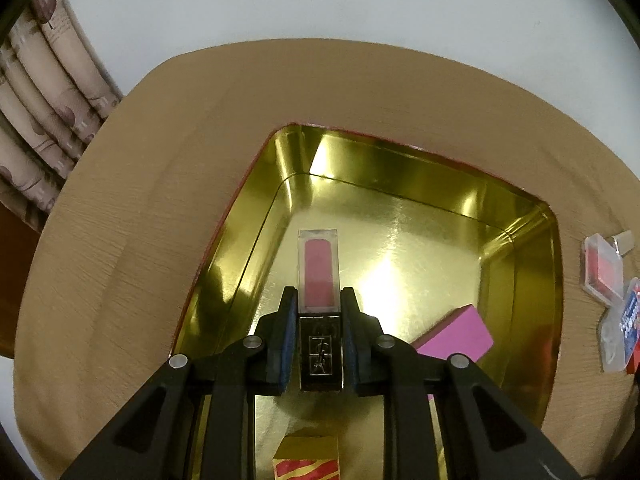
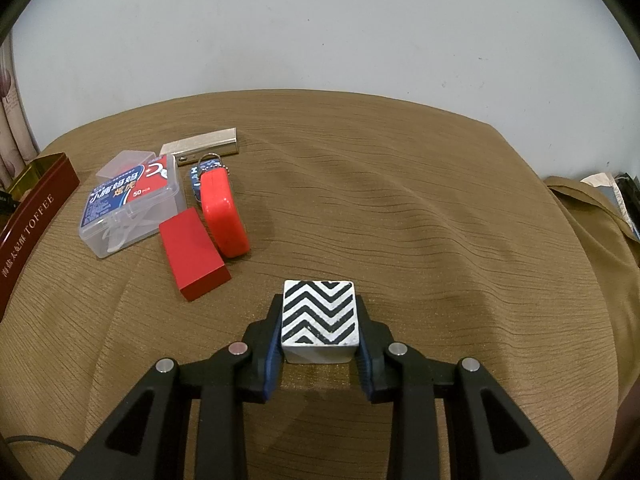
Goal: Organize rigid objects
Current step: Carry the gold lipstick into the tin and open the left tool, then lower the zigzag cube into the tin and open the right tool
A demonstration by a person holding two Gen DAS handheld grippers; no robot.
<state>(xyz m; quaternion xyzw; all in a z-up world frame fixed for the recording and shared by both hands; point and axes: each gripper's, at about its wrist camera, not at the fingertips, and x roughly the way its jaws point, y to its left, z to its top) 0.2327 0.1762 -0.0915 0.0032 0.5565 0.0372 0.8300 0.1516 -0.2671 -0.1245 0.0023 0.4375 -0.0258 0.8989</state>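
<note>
Left gripper (image 1: 319,300) clamps a lip-gloss tube (image 1: 319,276) by its dark cap, clear end pointing far, over the gold tin (image 1: 400,168). The tin holds a pink block (image 1: 456,336) near right. Right gripper (image 2: 319,312) grips a zigzag cube (image 2: 318,314) above the tablecloth (image 2: 400,200).

Tin (image 1: 400,184): gold metal inside, mirror-glossy; outer wall dark red, satin. Tablecloth (image 2: 400,200): tan woven cloth, matt, finely ribbed. Lip gloss tube (image 1: 319,268): clear glossy plastic, dark shiny cap. Floss pick box (image 2: 132,208): transparent smooth plastic. Red block (image 2: 192,248): smooth, matt. Zigzag cube (image 2: 318,312): painted, slightly worn.
</note>
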